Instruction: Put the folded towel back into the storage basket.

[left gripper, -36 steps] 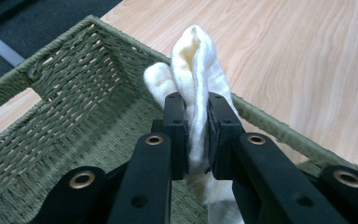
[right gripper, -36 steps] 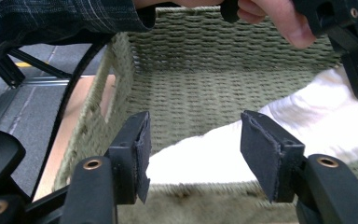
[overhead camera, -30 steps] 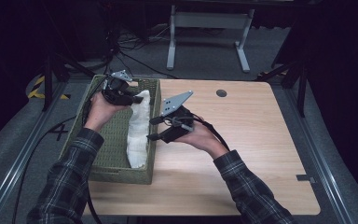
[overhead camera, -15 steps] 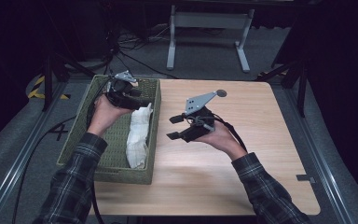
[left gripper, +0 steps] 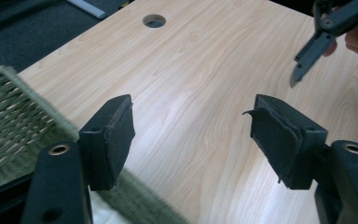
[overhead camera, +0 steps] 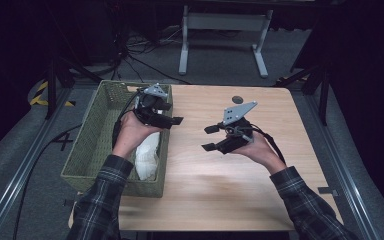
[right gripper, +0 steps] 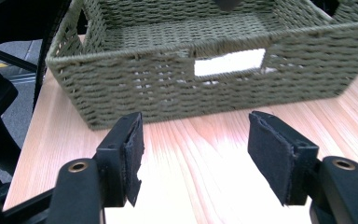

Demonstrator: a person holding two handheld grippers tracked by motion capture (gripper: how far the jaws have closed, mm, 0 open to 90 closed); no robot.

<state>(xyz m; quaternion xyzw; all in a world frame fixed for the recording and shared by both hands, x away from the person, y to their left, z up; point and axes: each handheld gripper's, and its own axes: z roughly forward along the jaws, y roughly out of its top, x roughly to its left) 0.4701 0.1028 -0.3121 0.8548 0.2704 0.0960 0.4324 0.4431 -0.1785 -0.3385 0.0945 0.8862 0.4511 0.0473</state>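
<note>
Fingers on both grippers stand wide apart with nothing between them. On the left gripper (left gripper: 193,135), its own view shows two black padded fingers (left gripper: 109,140) spread over bare wood, the pad on the far one frayed at its top edge; on the right gripper (right gripper: 196,156), the pads (right gripper: 272,154) are spread the same way, also over bare wood. From above, the left gripper (overhead camera: 172,120) is held over the right wall of a basket (overhead camera: 87,145), its fingers pointing toward the middle of the surface (overhead camera: 215,185), while the right gripper (overhead camera: 214,138) hangs over the wood well to the right of the basket, its fingers pointing back toward it. Each is carried by a hand in a plaid sleeve (overhead camera: 305,205). The basket is a rectangular one of green woven cord, sitting at the left end of the pale wooden surface with its far left side past the edge. A white cloth (overhead camera: 147,157) lies bunched inside it against the right wall, toward the near end. In the right gripper view the basket's (right gripper: 214,74) side wall has a slot handle through which the white cloth (right gripper: 230,62) shows. A round hole (overhead camera: 237,99) is cut in the surface near its far edge.
</note>
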